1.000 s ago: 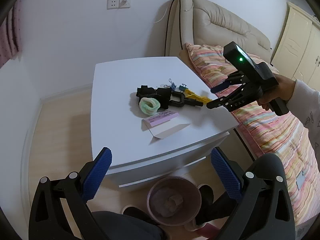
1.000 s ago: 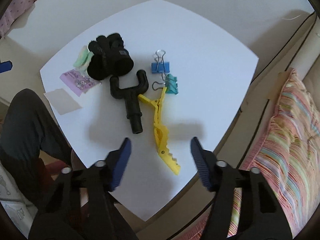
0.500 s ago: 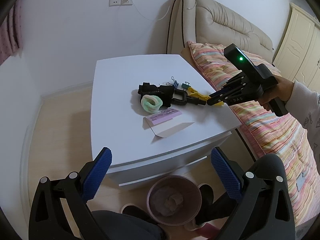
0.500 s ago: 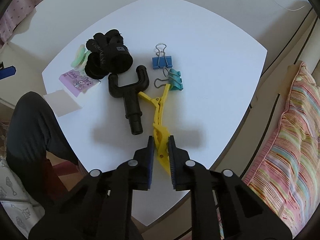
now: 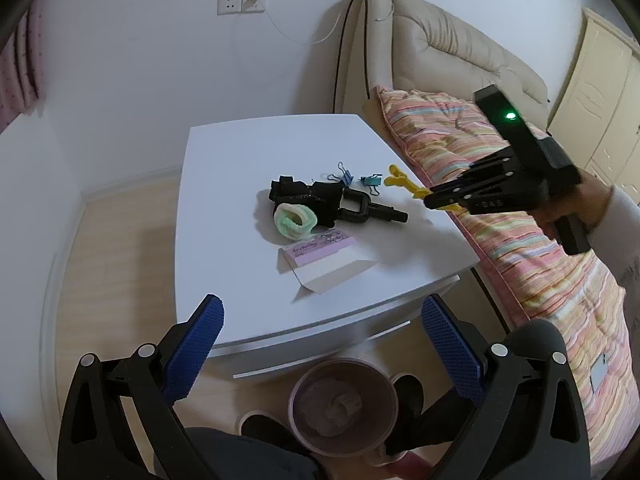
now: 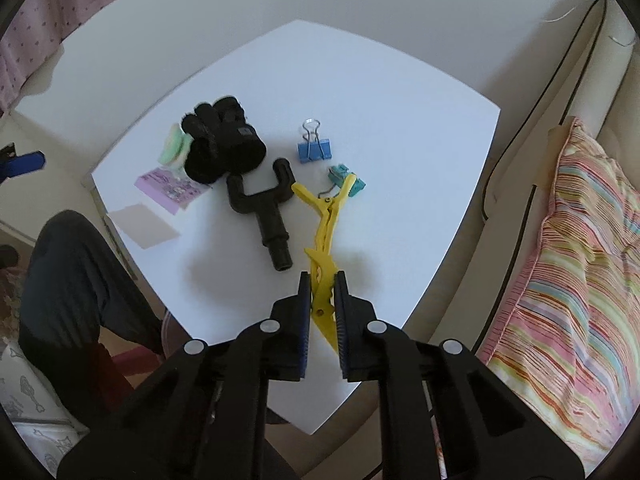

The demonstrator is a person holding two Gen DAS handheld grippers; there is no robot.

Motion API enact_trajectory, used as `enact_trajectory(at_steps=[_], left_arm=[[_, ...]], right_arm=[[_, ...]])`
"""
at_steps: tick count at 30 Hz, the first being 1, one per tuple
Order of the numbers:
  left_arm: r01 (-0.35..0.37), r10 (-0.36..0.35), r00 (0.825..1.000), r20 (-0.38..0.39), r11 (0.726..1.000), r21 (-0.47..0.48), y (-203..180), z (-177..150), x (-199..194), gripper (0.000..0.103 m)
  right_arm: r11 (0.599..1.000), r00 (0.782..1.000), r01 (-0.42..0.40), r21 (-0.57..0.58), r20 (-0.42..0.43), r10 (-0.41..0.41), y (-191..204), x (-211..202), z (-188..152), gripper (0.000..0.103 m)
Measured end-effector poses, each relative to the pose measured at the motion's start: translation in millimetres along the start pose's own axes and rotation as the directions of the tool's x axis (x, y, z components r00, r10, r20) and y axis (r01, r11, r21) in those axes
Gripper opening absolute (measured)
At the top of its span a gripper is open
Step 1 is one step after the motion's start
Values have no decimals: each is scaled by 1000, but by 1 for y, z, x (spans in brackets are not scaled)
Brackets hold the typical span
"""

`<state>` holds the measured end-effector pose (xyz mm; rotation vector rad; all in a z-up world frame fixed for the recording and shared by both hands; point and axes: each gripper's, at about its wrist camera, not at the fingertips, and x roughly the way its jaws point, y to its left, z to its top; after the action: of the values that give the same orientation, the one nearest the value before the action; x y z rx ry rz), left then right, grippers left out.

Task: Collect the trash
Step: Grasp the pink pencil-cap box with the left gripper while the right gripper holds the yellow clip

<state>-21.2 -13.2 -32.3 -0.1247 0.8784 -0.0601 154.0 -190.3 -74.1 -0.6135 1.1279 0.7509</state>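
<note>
A yellow plastic clip (image 6: 324, 232) is pinched at its near end by my right gripper (image 6: 323, 280), which is shut on it over the white table (image 6: 380, 100). In the left wrist view that right gripper (image 5: 430, 202) holds the yellow clip (image 5: 400, 182) slanted, its forked end by the teal binder clip (image 5: 372, 181). On the table lie a black glove (image 6: 224, 148), a black Y-shaped part (image 6: 268, 208), a green hair tie (image 5: 295, 220), a blue binder clip (image 6: 315, 150), a pink notepad (image 5: 320, 245) and a paper scrap (image 5: 328, 270). My left gripper (image 5: 320, 308) hangs open and holds nothing.
A round pink trash bin (image 5: 344, 404) with crumpled paper inside stands on the floor under the table's near edge, between a person's feet. A striped quilt (image 5: 520, 260) on the bed borders the table's right side. A person's dark-trousered leg (image 6: 68, 280) is at the left.
My right gripper came down over the yellow clip, shut on its near end and has raised it, so the clip now slants. The left gripper has stayed put.
</note>
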Motion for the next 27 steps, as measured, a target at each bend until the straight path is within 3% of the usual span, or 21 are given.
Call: enact_trajectory(at_steps=[10,15,27], left_arm=[[-44,37,996,-75,994,-99,-5,19,32,95],[-101,84,989,-119,984,-149,-7,26,57,95],[-252,199,951,-237,942,-220,-3,41,112,95]], right_arm=[[1000,999,2,22,48,-3,8,-16,-3,11],[1000,998,-4,29,62,2,10,-20,-6,11],[999,997,-5,41,77,2,4,-26,-12,11]])
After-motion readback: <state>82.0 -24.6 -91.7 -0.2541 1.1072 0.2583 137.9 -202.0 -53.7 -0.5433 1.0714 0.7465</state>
